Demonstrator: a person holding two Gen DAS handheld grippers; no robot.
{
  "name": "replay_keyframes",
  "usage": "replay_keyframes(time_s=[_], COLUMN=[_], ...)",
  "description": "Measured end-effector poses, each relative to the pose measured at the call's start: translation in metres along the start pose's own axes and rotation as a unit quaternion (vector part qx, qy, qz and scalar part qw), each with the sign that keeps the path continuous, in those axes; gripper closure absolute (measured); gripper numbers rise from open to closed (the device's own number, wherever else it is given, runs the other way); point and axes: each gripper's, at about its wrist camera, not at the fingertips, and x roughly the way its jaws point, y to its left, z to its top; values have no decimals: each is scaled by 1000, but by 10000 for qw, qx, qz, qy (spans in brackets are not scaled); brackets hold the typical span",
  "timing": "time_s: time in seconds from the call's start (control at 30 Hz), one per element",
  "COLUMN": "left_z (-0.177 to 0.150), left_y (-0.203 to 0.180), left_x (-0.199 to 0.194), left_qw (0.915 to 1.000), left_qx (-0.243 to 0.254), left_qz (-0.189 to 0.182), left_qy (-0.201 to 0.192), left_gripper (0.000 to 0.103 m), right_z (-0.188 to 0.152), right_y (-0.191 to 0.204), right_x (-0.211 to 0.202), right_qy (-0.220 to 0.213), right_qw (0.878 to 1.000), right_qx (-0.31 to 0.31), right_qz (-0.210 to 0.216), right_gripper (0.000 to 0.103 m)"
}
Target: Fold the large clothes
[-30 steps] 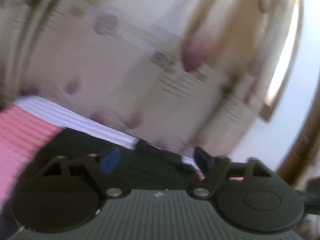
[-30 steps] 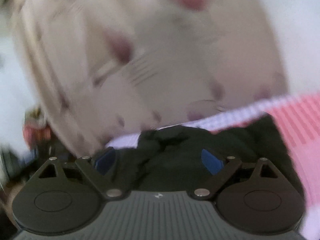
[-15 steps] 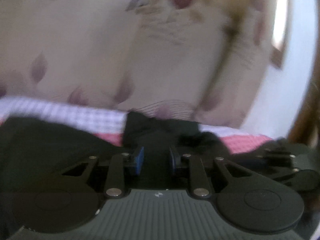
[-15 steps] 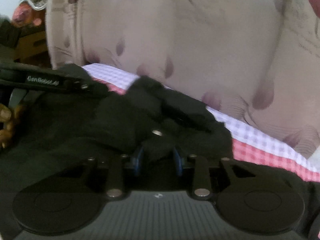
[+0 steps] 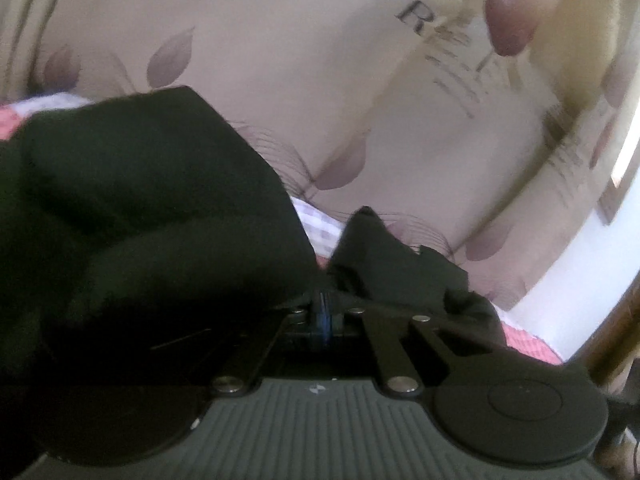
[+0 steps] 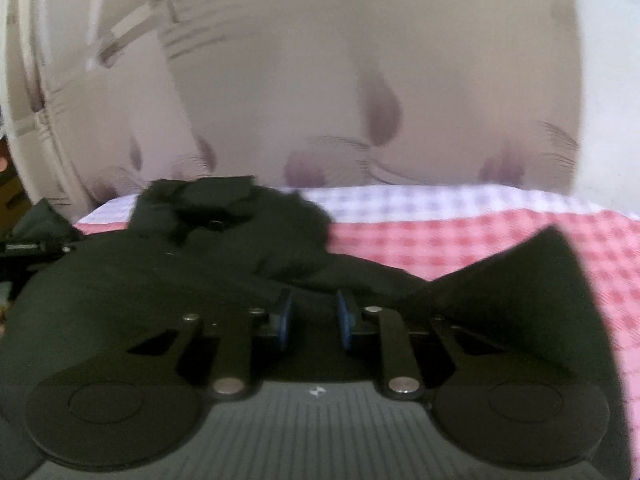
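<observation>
Left claw, blue pads pressed together on a fold of the large black fabric garment, which bulges up over the claw's left side and hides most of that finger; a second dark flap rises just right of the pinch. Right claw, its blue pads parted by a narrow gap with black cloth bunched between and in front of them; whether the pads truly bite the cloth cannot be told. The garment lies on a bed covered by a red-and-white checked sheet, with a crumpled part near the far left and a pointed corner lifted at the near right. Behind stands a beige headboard cushion printed with mauve leaves. Gripping two points of one edge probably serves to raise and stretch the cloth so that it can be carried over itself as a straight fold; the raised corner suggests tension already taken up.
</observation>
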Motion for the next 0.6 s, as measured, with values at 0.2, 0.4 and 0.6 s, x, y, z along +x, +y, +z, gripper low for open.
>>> replay_keyframes(time_s=[0.2,0.4,0.6], left_z=[9,16,20], left_y=[18,59,84], left_x=[-5,-31,-46], left_qw=[9996,9971,9926], left_qx=[-243,-751,-1125], left_qz=[95,126,437], left_qy=[118,35,122], left_gripper=[92,92,92], right_z=[-6,-13,-16], right_y=[-42,-64,-61], right_x=[-6,-16,-19], right_qy=[77,117,158], right_qw=[9983,9973,9966], right_qx=[532,464,60], right_qz=[-241,-558,-808], right_gripper=[84,84,83])
